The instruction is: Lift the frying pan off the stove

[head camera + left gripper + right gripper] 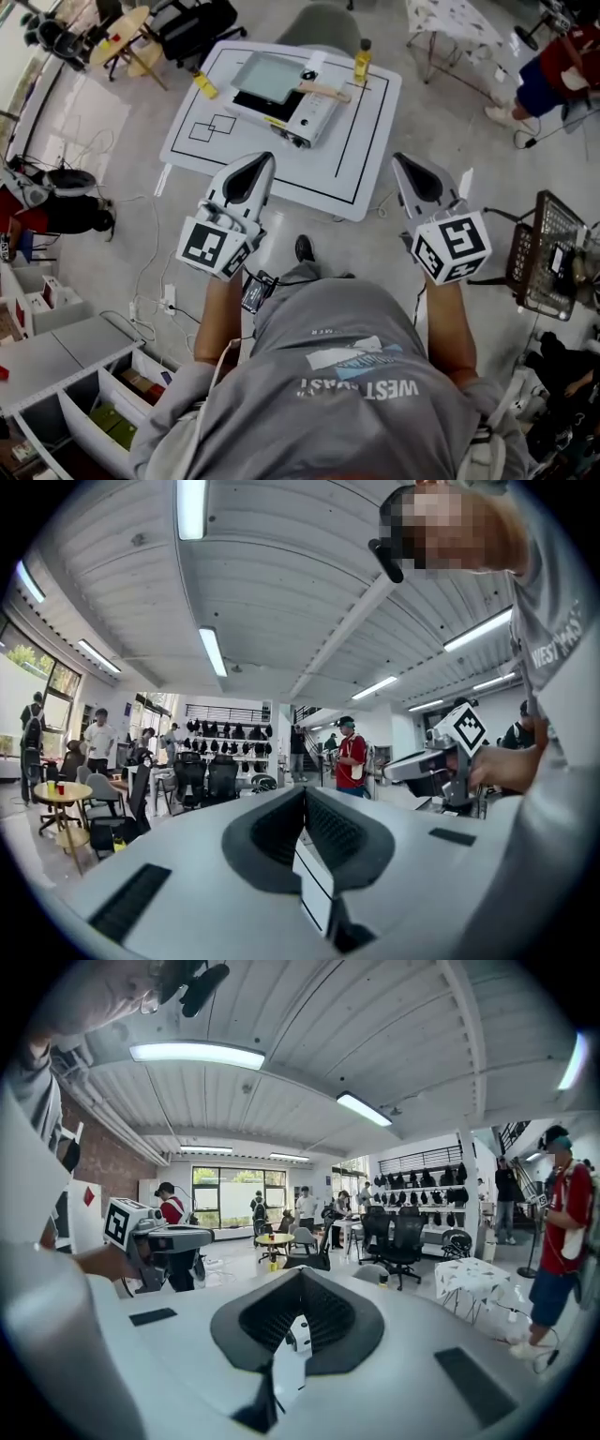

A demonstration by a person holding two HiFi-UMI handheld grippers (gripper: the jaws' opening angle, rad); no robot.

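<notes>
The frying pan (266, 75) – square and grey – sits on the stove (302, 114), towards the far side of the white table (370, 141). Its wooden handle (324, 91) gives it its long axis, running to the right in the head view with the free end near the stove's right end. A yellow bottle (362, 59) stands just beyond that end, near the table's far right corner, and a small yellow item (204, 84) lies at the far left edge. Between the stove and the table's near edge the top is bare, with only black lines on it.

The left gripper (263, 161) shows over the near edge and the right gripper (400, 165) off the near right corner, both well short of the pan. The left pads (272, 832) meet, empty; the right pads (330, 1316) appear pressed together too – nothing held.
</notes>
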